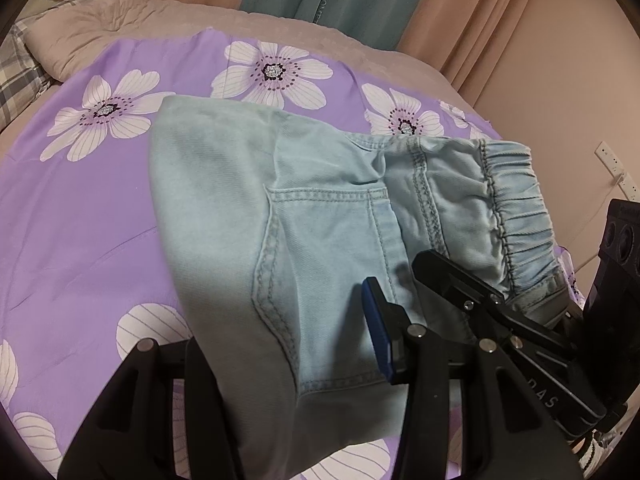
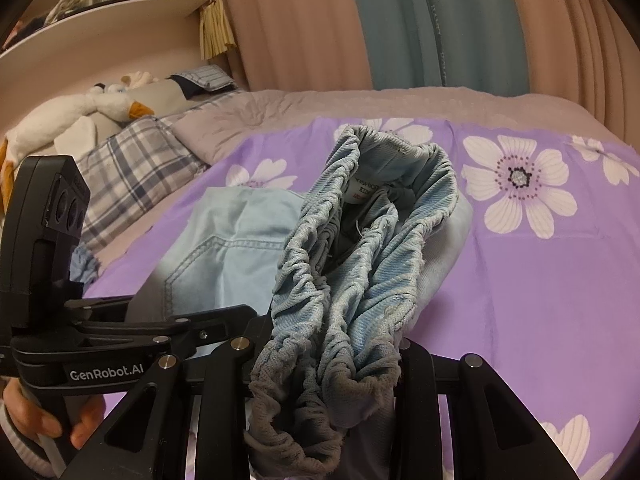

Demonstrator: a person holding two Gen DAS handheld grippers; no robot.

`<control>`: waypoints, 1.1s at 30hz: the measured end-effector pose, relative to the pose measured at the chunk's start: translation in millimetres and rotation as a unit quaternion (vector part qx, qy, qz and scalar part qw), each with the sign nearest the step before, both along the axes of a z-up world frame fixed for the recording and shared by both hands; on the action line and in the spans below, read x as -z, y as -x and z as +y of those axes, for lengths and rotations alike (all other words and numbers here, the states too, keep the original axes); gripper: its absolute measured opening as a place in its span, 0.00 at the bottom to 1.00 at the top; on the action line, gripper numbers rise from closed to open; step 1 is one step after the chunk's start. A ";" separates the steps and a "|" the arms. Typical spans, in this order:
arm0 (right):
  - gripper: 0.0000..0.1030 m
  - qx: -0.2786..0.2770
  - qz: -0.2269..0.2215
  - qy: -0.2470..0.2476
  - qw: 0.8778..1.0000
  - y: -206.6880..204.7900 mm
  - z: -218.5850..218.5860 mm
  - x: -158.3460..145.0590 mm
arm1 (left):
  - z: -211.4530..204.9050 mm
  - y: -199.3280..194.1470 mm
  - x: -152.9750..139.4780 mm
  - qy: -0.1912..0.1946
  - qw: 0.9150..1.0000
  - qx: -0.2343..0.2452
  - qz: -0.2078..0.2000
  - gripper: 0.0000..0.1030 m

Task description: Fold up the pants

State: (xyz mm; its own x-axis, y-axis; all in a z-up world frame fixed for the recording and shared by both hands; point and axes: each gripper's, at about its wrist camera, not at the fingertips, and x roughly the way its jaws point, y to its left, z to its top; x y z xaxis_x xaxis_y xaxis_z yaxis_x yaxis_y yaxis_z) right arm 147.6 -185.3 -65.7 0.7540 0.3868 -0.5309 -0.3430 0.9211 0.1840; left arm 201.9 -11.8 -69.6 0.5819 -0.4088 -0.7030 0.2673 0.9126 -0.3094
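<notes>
Light blue denim pants (image 1: pixel 320 216) lie partly folded on the purple flowered sheet (image 1: pixel 80 208), back pocket up and elastic waistband (image 1: pixel 516 200) at the right. My left gripper (image 1: pixel 296 360) has the cloth draped between its fingers; its blue pad (image 1: pixel 380 332) shows, and its jaws stand apart. My right gripper (image 2: pixel 324 384) is shut on the bunched waistband (image 2: pixel 352 280), which rises between its fingers. The right gripper also shows in the left wrist view (image 1: pixel 480 300), by the waistband. The left gripper shows in the right wrist view (image 2: pixel 168 324), at the pants' (image 2: pixel 240 248) near edge.
A plaid pillow (image 2: pixel 136 184) and a plush goose (image 2: pixel 80 116) lie at the head of the bed. Pink and teal curtains (image 2: pixel 400 24) hang behind. A beige blanket (image 1: pixel 120 20) covers the far side. A wall socket (image 1: pixel 612 164) is at the right.
</notes>
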 end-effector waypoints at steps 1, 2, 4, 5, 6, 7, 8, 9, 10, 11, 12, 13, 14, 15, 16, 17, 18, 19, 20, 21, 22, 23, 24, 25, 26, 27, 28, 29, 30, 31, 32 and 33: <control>0.33 0.000 0.001 0.001 1.000 -1.4 0.3 0.5 | 0.2 -1.0 1.3 0.000 1.000 -0.001 0.001 0.44; 0.33 0.001 0.002 0.001 1.000 -1.9 1.0 0.6 | 0.4 -1.9 2.4 0.000 1.000 -0.001 0.002 0.44; 0.33 0.001 0.004 0.004 1.000 -3.1 2.6 1.6 | 0.0 -4.3 4.9 0.000 1.000 -0.002 0.004 0.44; 0.33 0.001 0.006 0.005 1.000 -4.2 3.6 2.0 | -0.6 -5.2 5.3 0.000 1.000 -0.003 0.005 0.44; 0.33 0.001 0.007 0.006 1.000 -4.7 3.6 2.5 | -0.4 -6.3 6.3 0.000 1.000 -0.004 0.006 0.44; 0.33 0.001 0.007 0.007 1.000 -4.9 3.5 3.0 | -1.0 -7.0 7.3 0.000 1.000 -0.005 0.006 0.44; 0.33 0.001 0.008 0.008 1.000 -5.4 3.5 3.2 | -1.2 -8.2 8.1 -0.001 1.000 -0.005 0.007 0.44; 0.33 0.000 0.009 0.008 1.000 -6.3 3.2 3.4 | -1.0 -8.8 8.7 -0.001 1.000 -0.005 0.007 0.44; 0.33 0.000 0.010 0.009 1.000 -7.0 3.0 3.6 | -1.0 -9.8 9.4 -0.001 1.000 -0.006 0.008 0.44; 0.33 0.000 0.010 0.010 1.000 -7.4 3.2 3.9 | -1.0 -10.9 10.0 -0.002 1.000 -0.006 0.009 0.44; 0.33 0.001 0.012 0.010 1.000 -7.9 3.4 4.0 | -1.0 -11.9 10.5 -0.003 1.000 -0.007 0.010 0.44; 0.33 0.001 0.012 0.011 1.000 -7.8 3.8 3.9 | -0.6 -12.9 10.9 -0.004 1.000 -0.007 0.009 0.44; 0.33 0.002 0.012 0.011 1.000 -7.7 4.2 4.2 | -0.7 -14.1 11.4 -0.005 1.000 -0.008 0.010 0.44; 0.33 0.002 0.013 0.011 1.000 -8.0 4.5 4.2 | -0.8 -15.0 12.1 -0.005 1.000 -0.008 0.010 0.44; 0.33 0.002 0.014 0.012 1.000 -8.8 4.6 4.2 | -0.1 -16.3 12.3 -0.005 1.000 -0.009 0.010 0.44; 0.33 0.002 0.014 0.012 1.000 -9.9 4.7 4.5 | -0.4 -17.1 12.5 -0.005 1.000 -0.010 0.010 0.44; 0.33 0.002 0.015 0.012 1.000 -10.3 6.0 4.6 | -0.1 -17.9 12.8 -0.006 1.000 -0.011 0.010 0.44; 0.33 0.002 0.014 0.012 1.000 -10.9 6.4 4.6 | 0.8 -19.3 13.1 -0.006 1.000 -0.011 0.010 0.44; 0.33 0.002 0.014 0.012 1.000 -10.1 6.1 4.6 | 1.4 -20.6 13.3 -0.006 1.000 -0.011 0.010 0.44; 0.33 0.001 0.014 0.011 1.000 -11.4 6.3 5.0 | 2.1 -22.0 13.7 -0.006 1.000 -0.012 0.010 0.44; 0.33 0.002 0.015 0.011 1.000 -10.6 6.5 4.9 | 3.0 -23.4 14.3 -0.007 1.000 -0.012 0.011 0.44; 0.33 0.002 0.016 0.010 1.000 -11.0 7.0 5.3 | 3.3 -24.6 15.1 -0.007 1.000 -0.013 0.012 0.44; 0.33 0.002 0.016 0.010 1.000 -11.4 6.1 5.0 | 2.9 -25.0 16.2 -0.008 1.000 -0.013 0.013 0.44; 0.33 0.002 0.018 0.009 1.000 -12.9 6.4 5.9 | 3.2 -26.1 17.2 -0.008 1.000 -0.014 0.014 0.44; 0.33 0.001 0.019 0.009 1.000 -14.3 6.1 7.2 | 3.5 -27.3 18.5 -0.008 1.000 -0.014 0.016 0.44; 0.33 0.001 0.022 0.009 1.000 -15.1 6.4 7.1 | 3.9 -29.1 20.2 -0.008 1.000 -0.014 0.020 0.44; 0.33 0.001 0.026 0.009 1.000 -16.3 6.4 7.2 | 4.2 -30.6 22.6 -0.009 1.000 -0.014 0.024 0.44; 0.33 0.000 0.029 0.009 1.000 -17.8 6.6 7.2 | 4.7 -31.5 24.0 -0.009 1.000 -0.015 0.026 0.44; 0.33 0.000 0.034 0.009 0.999 -19.3 6.7 7.5 | 4.6 -32.9 25.7 -0.009 0.999 -0.015 0.029 0.44; 0.33 0.000 0.039 0.008 0.999 -20.5 6.6 7.8 | 4.6 -33.9 27.3 -0.010 0.999 -0.014 0.031 0.44; 0.33 0.000 0.041 0.008 0.999 -21.3 6.3 7.4 | 4.5 -34.8 28.9 -0.011 0.999 -0.014 0.033 0.44; 0.33 0.001 0.045 0.009 0.999 -22.1 6.2 7.7 | 4.3 -35.2 30.2 -0.012 0.999 -0.014 0.034 0.44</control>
